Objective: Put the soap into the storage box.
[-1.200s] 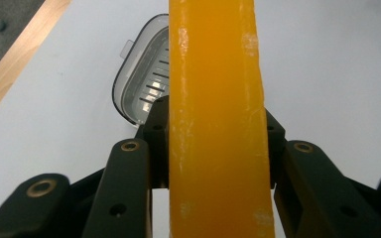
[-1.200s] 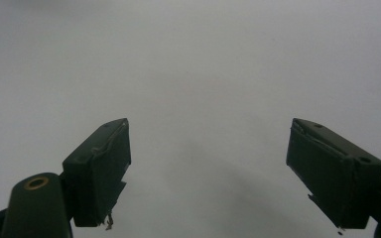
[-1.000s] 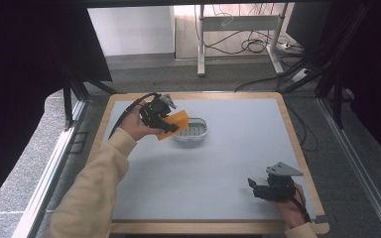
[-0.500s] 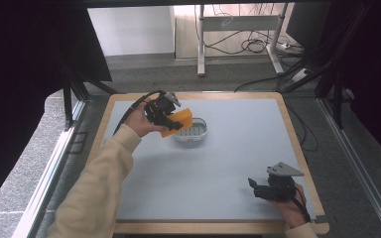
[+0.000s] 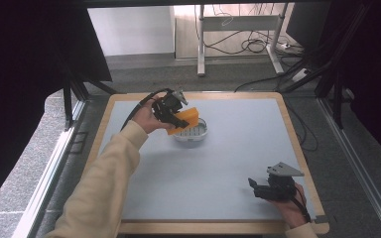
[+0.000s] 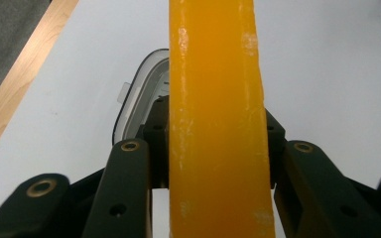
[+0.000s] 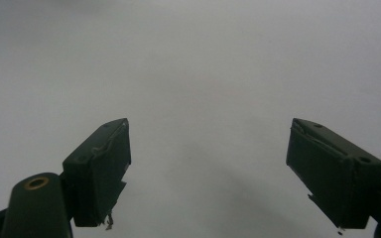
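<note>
A person's left gripper [image 5: 174, 115] holds an orange block [image 5: 184, 120] over the near-left rim of a small white dish [image 5: 192, 134] at the back left of the pale table [image 5: 228, 158], its jaws clamped on the block's two broad faces. In the left gripper view the block [image 6: 217, 124] rises edge-on between the black jaws, its waxy, slightly translucent surface marked with pale scuffs, and the rounded rim of the dish [image 6: 129, 99] shows below and behind it. The block looks like a sponge or a bar of soap; which one cannot be told, but it appears light, and its straight edges show no bulge where it is pinched, so it seems fairly firm. A smooth skin of that kind may slip, so a hold across the flat faces near the middle, as here, looks the safest. The right gripper [image 5: 273, 187] rests near the table's front right corner, well apart from the dish, its jaws wide apart and empty.
</note>
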Demonstrator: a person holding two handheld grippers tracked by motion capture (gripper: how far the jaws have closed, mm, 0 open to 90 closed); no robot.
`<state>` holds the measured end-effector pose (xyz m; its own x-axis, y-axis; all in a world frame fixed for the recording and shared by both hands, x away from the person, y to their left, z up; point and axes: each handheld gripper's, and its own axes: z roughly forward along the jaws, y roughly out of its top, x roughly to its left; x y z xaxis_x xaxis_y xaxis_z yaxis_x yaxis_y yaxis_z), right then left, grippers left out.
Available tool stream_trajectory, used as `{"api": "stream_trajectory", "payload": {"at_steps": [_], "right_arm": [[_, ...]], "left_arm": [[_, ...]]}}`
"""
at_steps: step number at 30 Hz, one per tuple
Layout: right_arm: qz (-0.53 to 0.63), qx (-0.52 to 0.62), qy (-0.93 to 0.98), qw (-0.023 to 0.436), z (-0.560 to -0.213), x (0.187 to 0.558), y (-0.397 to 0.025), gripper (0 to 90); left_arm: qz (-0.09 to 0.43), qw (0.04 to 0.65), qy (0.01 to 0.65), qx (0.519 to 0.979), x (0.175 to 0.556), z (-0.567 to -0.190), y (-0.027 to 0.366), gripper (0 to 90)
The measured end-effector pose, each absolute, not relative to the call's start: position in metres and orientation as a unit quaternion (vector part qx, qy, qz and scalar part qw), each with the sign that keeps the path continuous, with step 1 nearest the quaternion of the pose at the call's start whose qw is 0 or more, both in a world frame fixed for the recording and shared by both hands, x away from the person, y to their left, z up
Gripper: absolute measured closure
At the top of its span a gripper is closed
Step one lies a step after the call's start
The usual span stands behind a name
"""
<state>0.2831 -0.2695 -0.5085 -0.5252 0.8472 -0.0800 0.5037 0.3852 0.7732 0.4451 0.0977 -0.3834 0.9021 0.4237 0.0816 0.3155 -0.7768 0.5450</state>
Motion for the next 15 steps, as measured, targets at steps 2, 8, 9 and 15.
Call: {"api": "stream_trajectory", "payload": {"at_steps": [2, 8, 9, 15], "right_arm": [[0.358, 0.424, 0.797, 0.240, -0.508, 0.283, -0.270, 17.6], [0.357, 0.426, 0.796, 0.240, -0.509, 0.283, -0.270, 17.6], [0.357, 0.426, 0.796, 0.240, -0.509, 0.283, -0.270, 17.6], [0.356, 0.425, 0.797, 0.240, -0.509, 0.283, -0.269, 17.7]], "left_arm": [[0.096, 0.271, 0.198, 0.937, 0.448, -0.386, 0.096, 61.6], [0.087, 0.273, 0.185, 0.940, 0.455, -0.393, 0.092, 61.6], [0.087, 0.273, 0.185, 0.940, 0.455, -0.393, 0.092, 61.6], [0.080, 0.274, 0.175, 0.942, 0.463, -0.395, 0.088, 61.6]]}}
